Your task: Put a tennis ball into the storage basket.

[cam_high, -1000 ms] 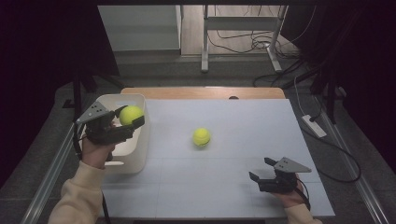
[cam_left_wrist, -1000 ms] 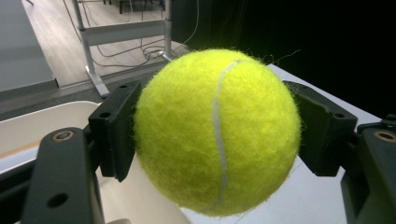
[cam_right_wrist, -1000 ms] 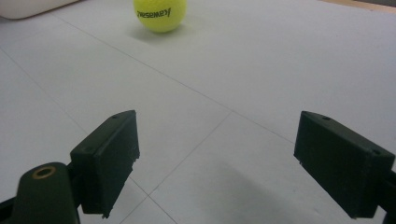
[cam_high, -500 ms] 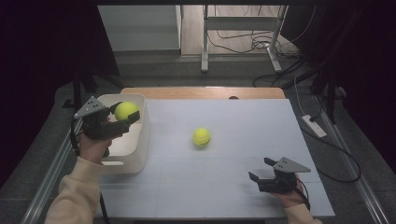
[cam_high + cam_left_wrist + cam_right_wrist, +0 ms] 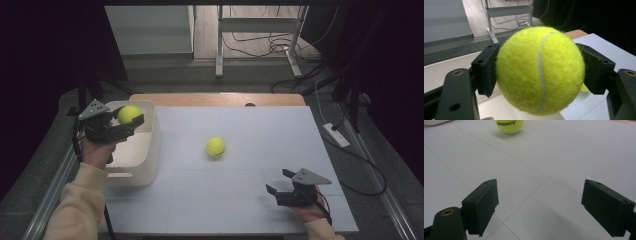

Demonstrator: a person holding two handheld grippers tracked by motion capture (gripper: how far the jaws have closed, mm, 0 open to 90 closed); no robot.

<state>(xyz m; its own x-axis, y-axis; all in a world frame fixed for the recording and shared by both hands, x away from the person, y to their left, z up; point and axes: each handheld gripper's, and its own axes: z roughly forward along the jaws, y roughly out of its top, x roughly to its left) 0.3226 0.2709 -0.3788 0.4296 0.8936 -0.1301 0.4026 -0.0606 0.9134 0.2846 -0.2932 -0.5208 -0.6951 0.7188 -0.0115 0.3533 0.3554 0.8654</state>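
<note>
One yellow-green tennis ball (image 5: 129,114), fuzzy with a white seam, is clamped between the left gripper (image 5: 131,121) jaws above the white bin (image 5: 148,150). A second ball (image 5: 215,146) rests mid-counter (image 5: 240,200), apart.

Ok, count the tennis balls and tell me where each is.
2. One tennis ball is clamped in the left gripper above the white bin; the other ball lies mid-table. The bin's inside is partly hidden, so more may be there.

The left gripper (image 5: 131,121) is showing black blocky jaws with small round screw holes and a brass-coloured rivet; a grey three-cornered plate (image 5: 93,109) is topping it; the right gripper (image 5: 280,182) is wearing the same plate; a cream sleeve (image 5: 75,205) is covering the left forearm.
</note>
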